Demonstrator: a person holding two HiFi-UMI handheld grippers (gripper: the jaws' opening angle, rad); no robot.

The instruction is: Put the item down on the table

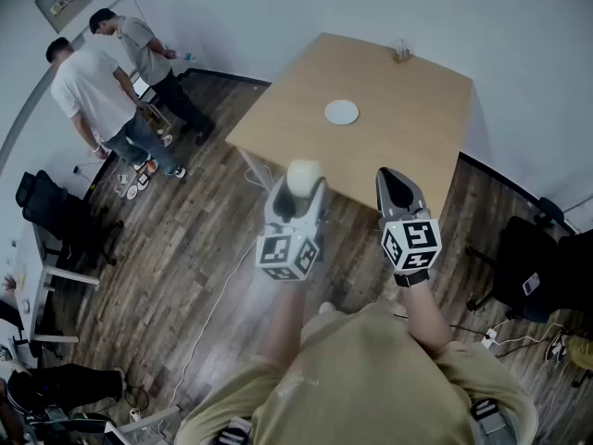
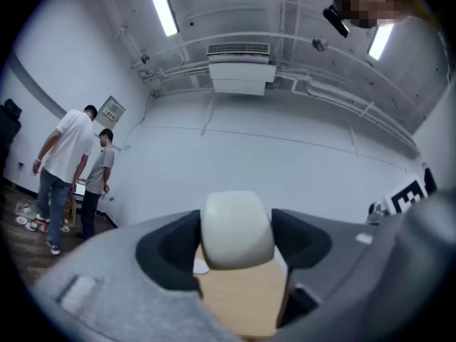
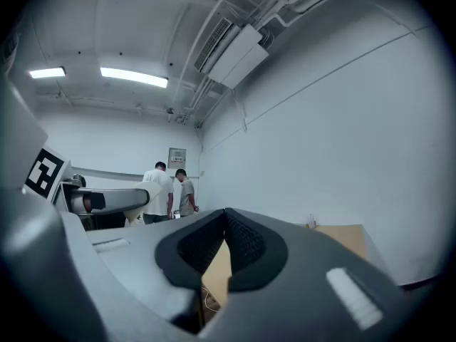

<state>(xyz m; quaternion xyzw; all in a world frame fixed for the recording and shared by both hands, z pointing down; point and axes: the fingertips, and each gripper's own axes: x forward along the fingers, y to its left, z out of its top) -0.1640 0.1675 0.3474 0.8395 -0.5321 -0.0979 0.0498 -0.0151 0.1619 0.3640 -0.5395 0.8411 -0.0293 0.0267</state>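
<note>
Overhead, in the head view, the left gripper point(image 1: 301, 189) is seen raised in the air at about the near edge of the wooden worktop point(image 1: 408, 119), with a cream-white rounded item point(image 1: 304, 175) grasped at the tips of its jaws. The right gripper point(image 1: 395, 182) is held alongside, also at the worktop's near edge, its jaws pressed together on nothing. Near the middle of the worktop lies a small white disc point(image 1: 341, 112). At its far edge stands a small object point(image 1: 402, 54) that is too small to be identified. Two people point(image 1: 102, 82) are standing well to the left of the worktop.

In the left gripper view, the item point(image 2: 237, 230) is shown clamped between the two dark pads. The worktop's light wood is visible beyond and below it.

In the right gripper view, the jaws of the right gripper point(image 3: 226, 244) are seen clenched, pad against pad, with nothing between them. A corner of the worktop shows to the right.

The task is judged to be barely begun. The item is gripped clear of the worktop, and it is not yet set down. It remains to be carried over the surface, lowered onto it and released.

No brand can be made out. The only markings are the black-and-white square markers on the grippers' cubes. A wall sign point(image 1: 63, 0) beyond the people is too small to be read.
</note>
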